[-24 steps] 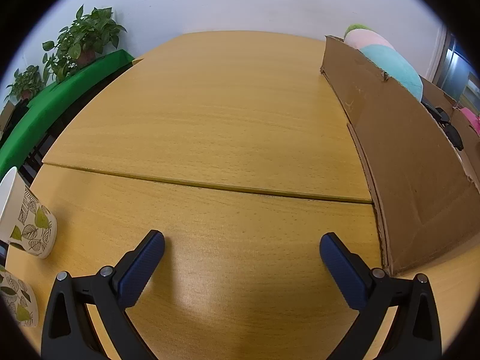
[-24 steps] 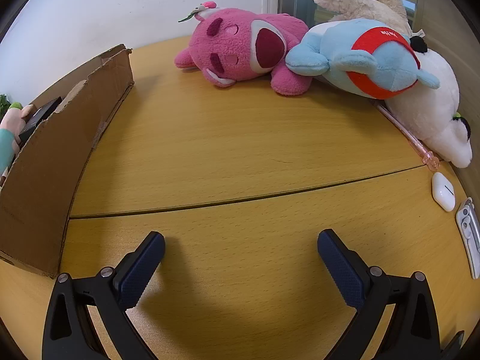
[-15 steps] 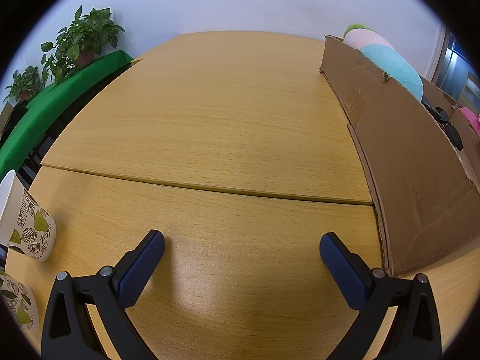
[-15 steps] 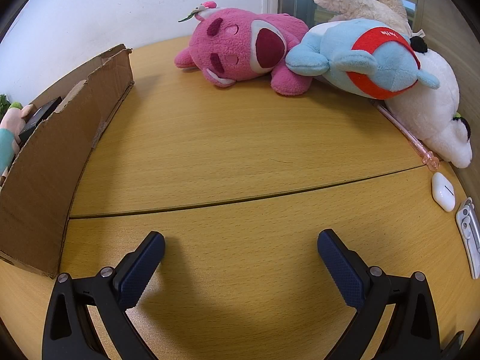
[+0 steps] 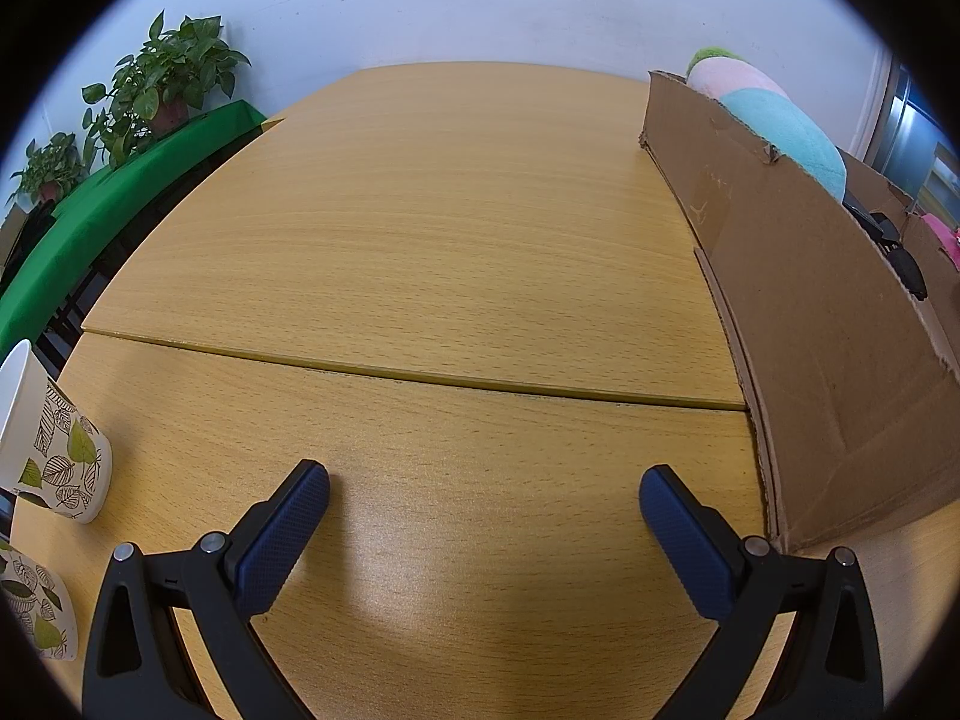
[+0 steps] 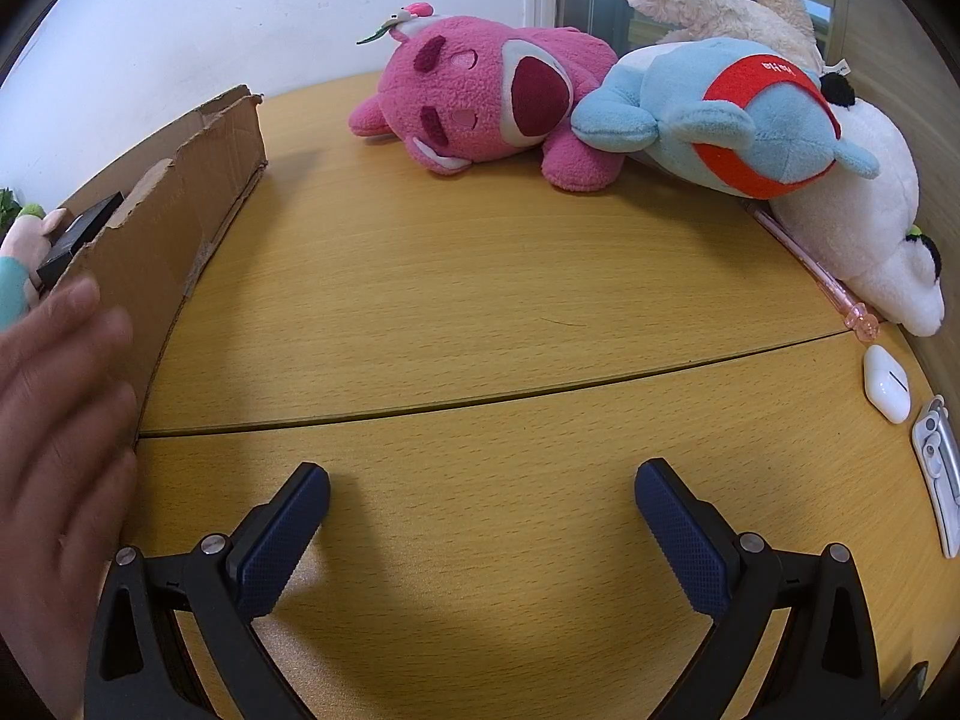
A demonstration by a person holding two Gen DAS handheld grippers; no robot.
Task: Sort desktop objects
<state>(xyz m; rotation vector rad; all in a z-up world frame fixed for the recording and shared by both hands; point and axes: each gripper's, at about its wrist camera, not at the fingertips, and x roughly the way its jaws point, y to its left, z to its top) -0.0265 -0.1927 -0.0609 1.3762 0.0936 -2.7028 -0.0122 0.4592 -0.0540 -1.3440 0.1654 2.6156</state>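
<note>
a pale wall backs a wooden tabletop made of two boards with a seam running across it, and potted plants sit on a green ledge off to the far left. both of my tools point down at bare wood, so i read this as the waiting pose, nothing started yet.

my left gripper has its fingers spread wide and released, nothing between them. to its right stands the cardboard box, its side wall just beside the right finger; i take it as the bin for sorting, placed between the two tools so either can reach it. a pastel plush and some dark items already poke above its rim. two leaf-print paper cups sit at the near left edge, well within the left tool's reach.

my right gripper is likewise released and empty. the things i judge still need sorting lie far and right of it: a pink plush leaning against a blue plush, which rests on a white plush; a pink pen runs along the white one, then a white earbud case and a grey-white gadget at the near right.

a bare hand, blurred, is at the left in front of the box; why it is there i cannot tell.
</note>
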